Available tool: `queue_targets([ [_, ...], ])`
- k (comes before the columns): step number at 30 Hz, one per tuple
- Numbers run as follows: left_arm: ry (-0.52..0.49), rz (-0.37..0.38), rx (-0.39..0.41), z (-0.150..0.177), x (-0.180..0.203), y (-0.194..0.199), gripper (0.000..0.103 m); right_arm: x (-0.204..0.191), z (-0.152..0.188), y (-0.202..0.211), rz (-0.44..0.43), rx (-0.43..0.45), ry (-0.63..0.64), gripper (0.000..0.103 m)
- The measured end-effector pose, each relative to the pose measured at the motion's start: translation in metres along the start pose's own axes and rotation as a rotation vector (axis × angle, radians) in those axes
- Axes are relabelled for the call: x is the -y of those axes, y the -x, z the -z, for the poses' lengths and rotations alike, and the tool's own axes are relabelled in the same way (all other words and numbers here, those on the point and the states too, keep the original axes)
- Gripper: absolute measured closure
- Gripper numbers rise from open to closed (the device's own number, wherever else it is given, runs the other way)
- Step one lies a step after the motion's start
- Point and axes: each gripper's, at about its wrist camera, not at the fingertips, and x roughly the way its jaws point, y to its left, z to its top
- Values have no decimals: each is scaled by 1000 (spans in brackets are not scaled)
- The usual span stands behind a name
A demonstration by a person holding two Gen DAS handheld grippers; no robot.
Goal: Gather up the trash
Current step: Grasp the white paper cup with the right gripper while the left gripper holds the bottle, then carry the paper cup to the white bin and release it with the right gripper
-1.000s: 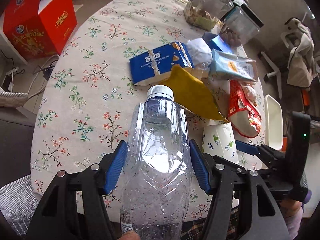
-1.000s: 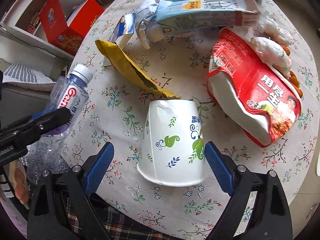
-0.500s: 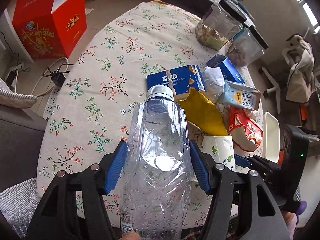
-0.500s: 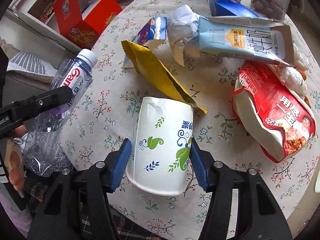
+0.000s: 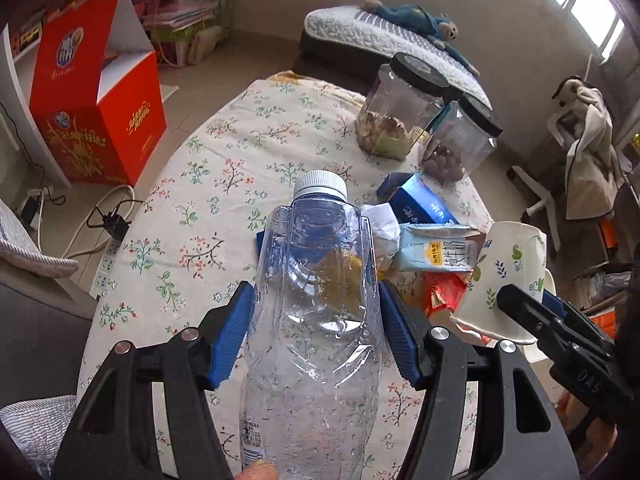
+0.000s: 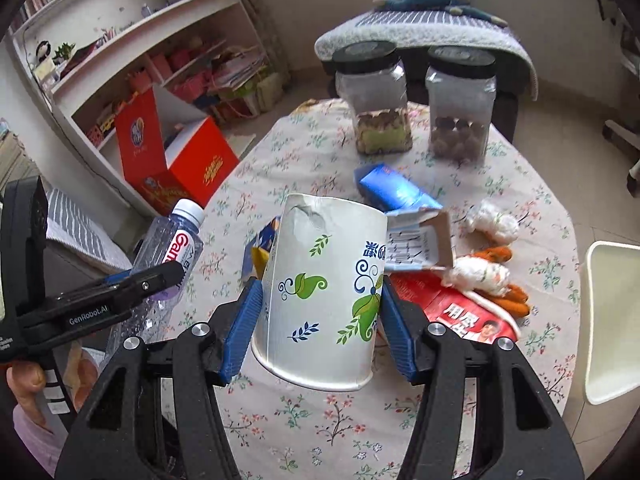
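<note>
The paper cup [image 6: 324,300] — white, printed with green leaves and blue scrolls — is sitting clamped between the blue pads of the right tongs [image 6: 320,320], lifted clear of the floral surface [image 6: 304,148], rim toward the camera. The crushed clear bottle [image 5: 316,312], white cap pointing away, is being squeezed in the left tongs [image 5: 316,336]; its red label is reading "Gan…" in the right view, and the tongs' arm is marked "GenRobot.AI". Below them, a red packet with Chinese writing [image 6: 460,316], a pale blue carton [image 5: 436,248] and a blue box [image 6: 392,190] are lying together — two black-lidded jars [image 6: 376,104] are standing beyond.
</note>
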Motion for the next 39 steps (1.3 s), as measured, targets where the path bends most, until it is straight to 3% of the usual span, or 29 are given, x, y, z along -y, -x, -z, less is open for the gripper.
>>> queue_targets([
  [9, -84, -7, 238, -9, 62, 17, 41, 38, -12, 53, 186, 253, -26, 47],
  [14, -124, 10, 305, -9, 97, 19, 41, 59, -14, 79, 309, 354, -24, 47],
  [24, -205, 46, 294, -3, 149, -4, 41, 130, -16, 115, 492, 411, -132, 46],
  [32, -288, 100, 262, 10, 194, -20, 41, 197, -9, 127, 641, 353, -275, 46],
  [35, -326, 127, 240, 15, 221, -30, 41, 217, -8, 131, 661, 336, -332, 41],
  [38, -329, 182, 204, 19, 248, -42, 41, 235, -6, 144, 694, 369, -402, 18],
  [39, -331, 201, 189, 21, 258, -47, 41, 240, -5, 149, 705, 387, -421, 15],
])
